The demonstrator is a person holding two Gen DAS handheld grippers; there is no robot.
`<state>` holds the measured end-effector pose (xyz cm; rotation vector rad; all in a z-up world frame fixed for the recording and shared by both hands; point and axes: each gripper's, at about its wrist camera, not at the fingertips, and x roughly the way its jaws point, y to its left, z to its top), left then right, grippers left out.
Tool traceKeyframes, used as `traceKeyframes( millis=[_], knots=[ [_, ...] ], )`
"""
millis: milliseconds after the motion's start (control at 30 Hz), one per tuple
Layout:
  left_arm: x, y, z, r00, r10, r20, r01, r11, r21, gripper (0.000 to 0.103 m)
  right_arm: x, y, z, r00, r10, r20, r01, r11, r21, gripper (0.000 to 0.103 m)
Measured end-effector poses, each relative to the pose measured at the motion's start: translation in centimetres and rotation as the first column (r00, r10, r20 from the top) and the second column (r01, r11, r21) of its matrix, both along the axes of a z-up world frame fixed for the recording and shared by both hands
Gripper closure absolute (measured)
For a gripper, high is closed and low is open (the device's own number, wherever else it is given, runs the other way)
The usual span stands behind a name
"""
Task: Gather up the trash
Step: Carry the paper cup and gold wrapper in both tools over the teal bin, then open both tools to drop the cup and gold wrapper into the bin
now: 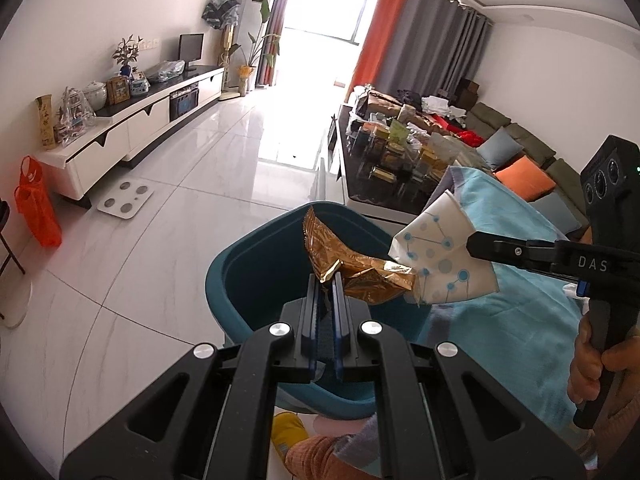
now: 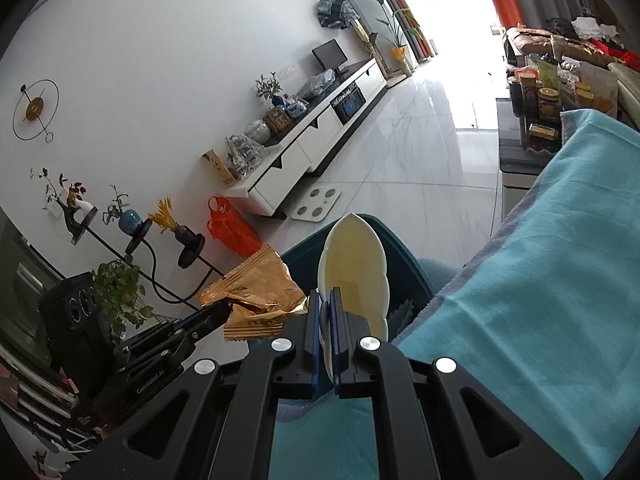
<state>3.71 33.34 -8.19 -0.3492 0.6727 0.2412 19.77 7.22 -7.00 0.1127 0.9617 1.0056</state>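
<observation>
My left gripper [image 1: 328, 276] is shut on a crumpled gold foil wrapper [image 1: 352, 268], held over the open teal bin [image 1: 248, 280]. In the left wrist view my right gripper [image 1: 470, 245] comes in from the right, shut on a flattened white paper cup [image 1: 436, 256] with blue dots, which touches the wrapper's right end above the bin's right rim. In the right wrist view the right gripper [image 2: 329, 292] pinches that paper cup [image 2: 356, 268], its cream inside facing me, above the teal bin [image 2: 404, 256]. The gold wrapper [image 2: 256, 296] and the left gripper [image 2: 224, 312] show at the left.
A light blue towel [image 1: 516, 280] covers the seat right of the bin. A cluttered black coffee table [image 1: 360, 184] stands behind it. On the white tiled floor lie a white scale [image 1: 126, 200] and an orange bag [image 1: 38, 212]. A hand [image 1: 592, 364] grips the right tool.
</observation>
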Motion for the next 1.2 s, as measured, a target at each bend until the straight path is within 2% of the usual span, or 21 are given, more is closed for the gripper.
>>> traceKeyframes(
  millis=[267,467,567,900,1000,1200],
  knots=[
    [2.2,-0.3,-1.4,0.999,0.011,-0.042,-0.01,1.0,0.025,0.096,0.1,2.4,-0.9,1.0,0.023,-0.018,-0.024,0.999,-0.049,0.096],
    [3.2,-0.7,-2.3,0.998,0.006,-0.059,-0.004,1.0,0.027,0.092,0.5,2.3,-1.5,0.999,0.003,-0.034,-0.005,0.998,-0.065,0.093],
    [3.2,-0.9,-2.6,0.999,0.006,-0.054,-0.005,1.0,0.018,0.079,0.5,1.5,-1.4,0.999,-0.007,-0.037,0.005,0.998,-0.055,0.092],
    [3.4,-1.9,-2.3,0.999,-0.017,-0.034,0.018,1.0,0.014,0.075,-0.4,-2.4,0.4,1.0,-0.027,-0.006,0.027,1.0,-0.002,0.09],
    [3.2,-2.7,-1.7,0.999,-0.042,-0.011,0.042,0.999,0.013,0.071,-1.1,-3.7,1.2,0.999,-0.031,0.022,0.031,0.999,0.014,0.08],
    [2.3,-5.9,0.4,0.989,-0.135,0.065,0.133,0.991,0.032,0.063,-2.9,-7.0,3.0,0.994,-0.048,0.097,0.044,0.998,0.041,0.078]
  ],
)
